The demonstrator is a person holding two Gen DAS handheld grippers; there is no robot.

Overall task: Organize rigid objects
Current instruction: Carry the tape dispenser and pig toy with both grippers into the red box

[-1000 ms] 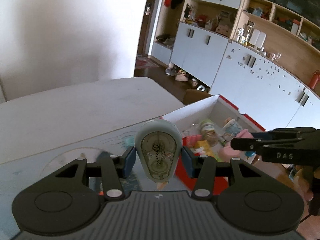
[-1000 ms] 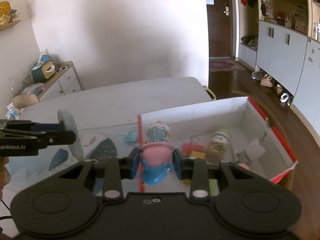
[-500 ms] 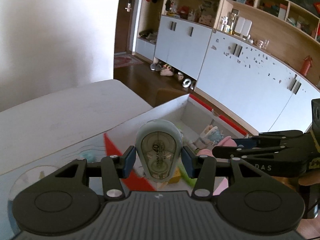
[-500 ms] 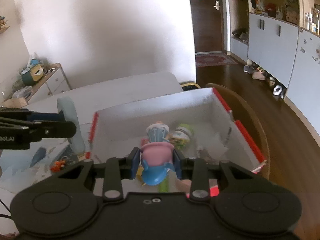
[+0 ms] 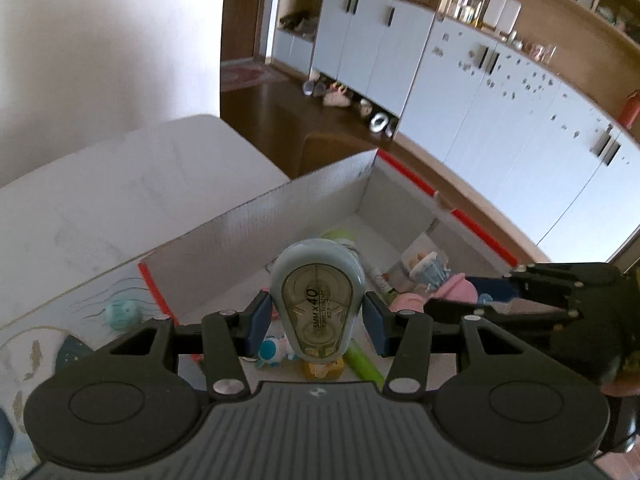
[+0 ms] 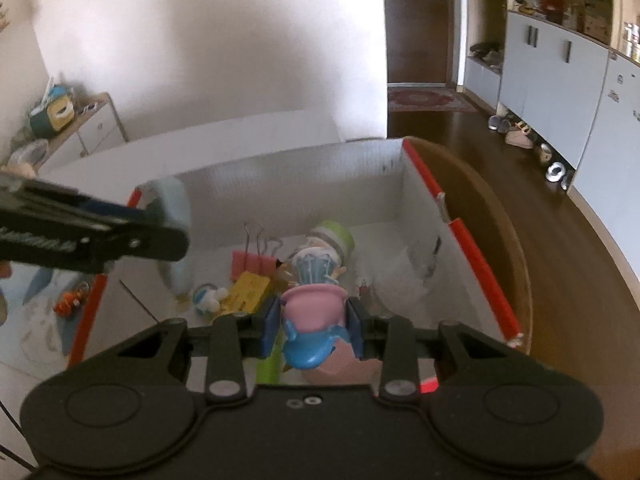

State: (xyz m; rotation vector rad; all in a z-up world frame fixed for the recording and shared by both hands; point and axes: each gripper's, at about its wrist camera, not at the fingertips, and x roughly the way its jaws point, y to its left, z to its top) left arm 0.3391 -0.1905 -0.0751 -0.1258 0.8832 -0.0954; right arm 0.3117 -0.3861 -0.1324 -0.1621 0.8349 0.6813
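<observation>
Jaws on our left gripper (image 5: 318,320) are clamped on a correction tape dispenser (image 5: 317,302), a smooth, rounded pale-blue plastic shell with a translucent olive window printed "5MM X 40"; it stands upright between the two blue pads, over the open box. Jaws on our right gripper (image 6: 312,326) are clamped on a small figurine (image 6: 314,312) of glossy moulded plastic, its pink bell-shaped skirt pinched between the pads and a blue part hanging below them.

We hold both things above a white corrugated box (image 5: 280,216) with red edge strips, which sits on the pale bench (image 5: 120,200). Its walls show fine ribbing. In the right wrist view the box floor carries a cluster of pink binder clips (image 6: 256,258) with wire handles, a yellow block (image 6: 248,290) with a pitted, sponge-like face, a small white-and-blue toy (image 6: 208,296), a round jar with a green lid (image 6: 334,238) lying tilted, and a green cylindrical stick (image 6: 270,368) close under the gripper. We cannot tell what the crumpled whitish material against the right wall is.

In the left wrist view the right gripper shows at the right edge, black and angular, with the figurine at its tip.
</observation>
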